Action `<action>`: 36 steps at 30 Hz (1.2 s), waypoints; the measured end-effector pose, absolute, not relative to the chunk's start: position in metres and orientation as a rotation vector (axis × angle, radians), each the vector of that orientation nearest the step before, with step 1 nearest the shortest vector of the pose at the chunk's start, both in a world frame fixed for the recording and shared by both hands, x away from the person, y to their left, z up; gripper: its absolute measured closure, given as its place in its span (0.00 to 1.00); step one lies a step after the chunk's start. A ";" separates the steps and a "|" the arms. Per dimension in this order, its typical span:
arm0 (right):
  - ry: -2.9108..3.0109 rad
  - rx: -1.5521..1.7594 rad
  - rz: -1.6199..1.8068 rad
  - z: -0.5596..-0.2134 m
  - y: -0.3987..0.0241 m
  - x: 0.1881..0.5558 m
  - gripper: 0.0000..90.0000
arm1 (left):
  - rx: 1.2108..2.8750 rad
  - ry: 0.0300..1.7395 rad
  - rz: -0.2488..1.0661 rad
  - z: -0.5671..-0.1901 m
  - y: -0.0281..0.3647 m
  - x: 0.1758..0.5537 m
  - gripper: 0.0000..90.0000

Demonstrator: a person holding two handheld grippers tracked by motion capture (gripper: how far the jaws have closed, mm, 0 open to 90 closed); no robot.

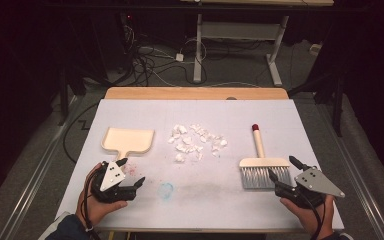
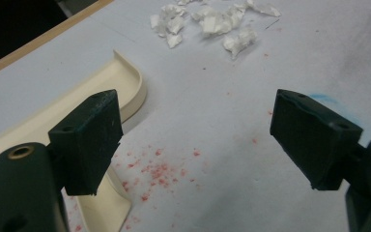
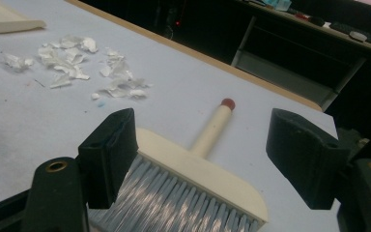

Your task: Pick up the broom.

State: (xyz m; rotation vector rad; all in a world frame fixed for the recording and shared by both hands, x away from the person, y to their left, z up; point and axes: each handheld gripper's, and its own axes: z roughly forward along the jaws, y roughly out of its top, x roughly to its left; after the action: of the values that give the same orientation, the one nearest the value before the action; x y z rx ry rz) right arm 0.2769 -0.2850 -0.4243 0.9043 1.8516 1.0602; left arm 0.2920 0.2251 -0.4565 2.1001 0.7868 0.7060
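**Mia:** What is on the worktop (image 1: 130,107)?

**Ben:** A cream dustpan (image 1: 128,140) lies on the left side, and its short handle points toward the person. A little brush (image 1: 260,162) lies on the right side. It has a cream handle with a red tip, and its grey bristles point toward the person. A pile of torn white paper bits (image 1: 198,141) sits between the two, a bit farther back.

**Mia:** Where is the left gripper (image 1: 131,172)?

**Ben:** A hand holds it low over the worktop, just in front of the dustpan handle. Its jaws stand wide open and hold nothing. In the left gripper view the dustpan (image 2: 101,96) sits behind the left-hand jaw, and the handle pokes out under it. I cannot tell if they touch. Small red specks (image 2: 157,169) dot the worktop between the jaws (they look like crumbs of colour).

**Mia:** And the right gripper (image 1: 284,167)?

**Ben:** It is just beside the brush, at the bristle end. Its jaws are wide open too, and they grip nothing. In the right gripper view the brush (image 3: 193,169) lies between the jaws. The left-hand jaw is right at the bristles. The other jaw is well clear of the brush.

**Mia:** Anything else?

**Ben:** A faint blue smudge (image 1: 166,190) marks the worktop between the two grippers.
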 end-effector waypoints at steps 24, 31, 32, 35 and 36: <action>1.938 1.150 0.917 -0.407 -0.280 0.321 0.32 | 2.136 0.781 0.684 -0.461 0.220 0.294 0.20; 1.992 1.399 0.810 -0.405 -0.279 0.378 0.31 | 2.161 0.782 0.665 -0.463 0.218 0.293 0.21; 2.008 1.421 0.791 -0.407 -0.277 0.386 0.32 | 2.162 0.781 0.665 -0.463 0.218 0.293 0.21; 2.039 1.471 0.739 -0.418 -0.270 0.406 0.32 | 2.176 0.778 0.667 -0.464 0.217 0.293 0.21; 2.045 1.482 0.700 -0.423 -0.267 0.412 0.35 | 2.176 0.778 0.667 -0.464 0.217 0.293 0.21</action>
State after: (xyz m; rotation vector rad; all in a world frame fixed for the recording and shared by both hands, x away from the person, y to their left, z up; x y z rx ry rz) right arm 0.4119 -0.2671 -0.4230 1.4824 2.0453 0.7002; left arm 0.2932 0.2167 -0.4644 2.1759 0.7778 0.6671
